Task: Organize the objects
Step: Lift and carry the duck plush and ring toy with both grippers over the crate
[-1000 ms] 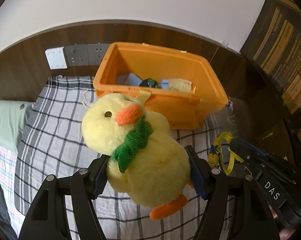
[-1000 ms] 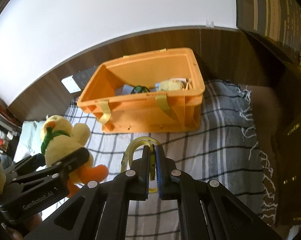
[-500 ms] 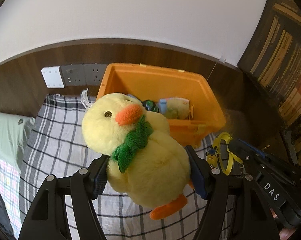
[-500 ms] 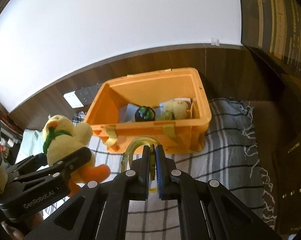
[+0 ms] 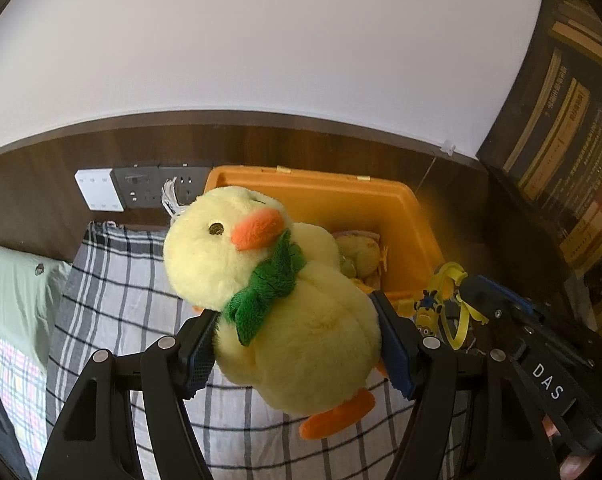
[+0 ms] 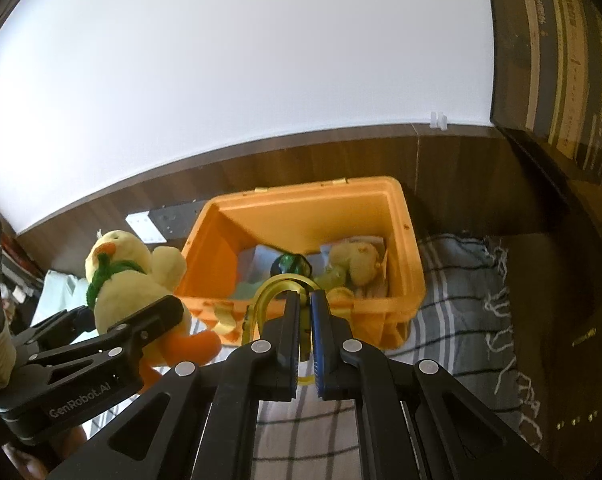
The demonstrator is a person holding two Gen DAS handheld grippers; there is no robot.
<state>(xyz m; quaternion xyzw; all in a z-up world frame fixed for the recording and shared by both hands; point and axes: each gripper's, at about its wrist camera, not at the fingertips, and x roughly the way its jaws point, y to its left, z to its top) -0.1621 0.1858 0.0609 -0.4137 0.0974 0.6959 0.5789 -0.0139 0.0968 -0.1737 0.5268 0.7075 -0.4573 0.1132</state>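
Observation:
My left gripper (image 5: pixel 295 344) is shut on a yellow plush duck (image 5: pixel 285 308) with a green scarf and orange beak, held in the air just in front of the orange bin (image 5: pixel 381 204). The duck also shows in the right wrist view (image 6: pixel 129 276), left of the bin (image 6: pixel 409 264). My right gripper (image 6: pixel 306 316) is shut on a yellow slingshot (image 6: pixel 269 292) with a minion figure (image 5: pixel 427 312), held close to the bin's near wall. The bin holds a small yellowish plush (image 6: pixel 353 264), a dark green ball (image 6: pixel 291 266) and papers.
The bin stands on a grey checked blanket (image 5: pixel 113 280) against a dark wood wall panel with sockets (image 5: pixel 141 192). A bookshelf (image 5: pixel 561 160) rises at the right. A pale green pillow (image 5: pixel 13 292) lies at the left. A dark box (image 6: pixel 561 344) sits right of the blanket.
Both grippers have risen and moved toward the bin with their loads. The bin's inside shows more from above, and the duck now covers part of it.

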